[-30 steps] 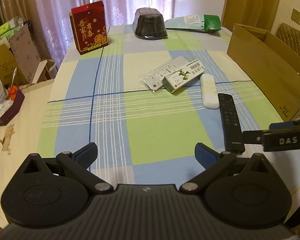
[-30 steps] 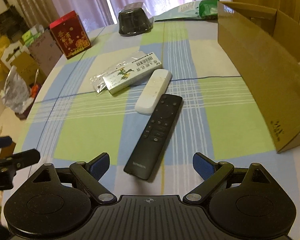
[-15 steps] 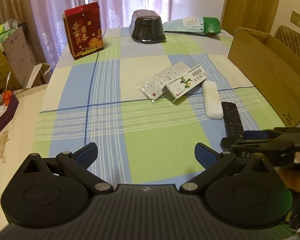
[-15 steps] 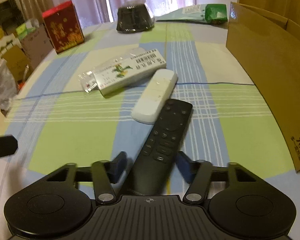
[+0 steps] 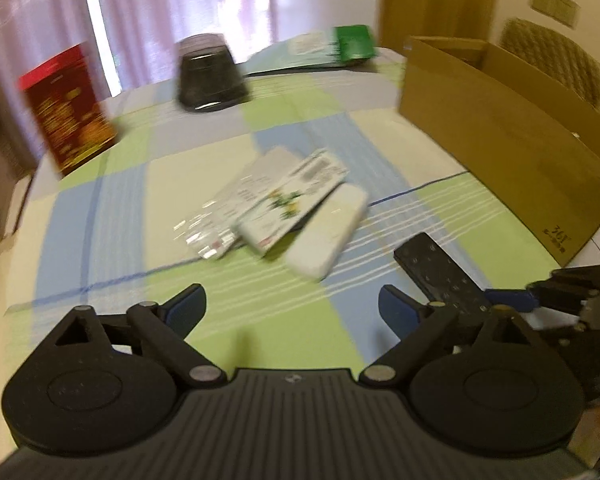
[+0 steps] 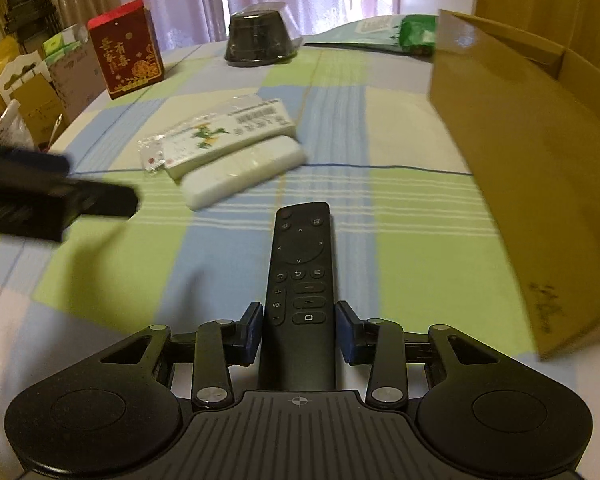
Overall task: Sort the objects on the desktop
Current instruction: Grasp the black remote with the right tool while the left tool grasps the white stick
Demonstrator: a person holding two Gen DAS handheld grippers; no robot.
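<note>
While the right claw [image 6: 298,330] has its blue pads pressed on both sides of the black remote [image 6: 300,280], that remote points straight ahead over the checked bench [image 6: 400,200]; left claw [image 5: 290,304] spread wide, holding nothing, above the cloth near the white remote [image 5: 328,236]; white remote lies touching the green-print box [image 6: 228,136], which overlaps a clear packet [image 5: 208,228]; cardboard box [image 6: 520,152] at right; red box [image 6: 126,48], dark bowl [image 6: 258,36] and green pouch [image 6: 380,32] at far edge.
</note>
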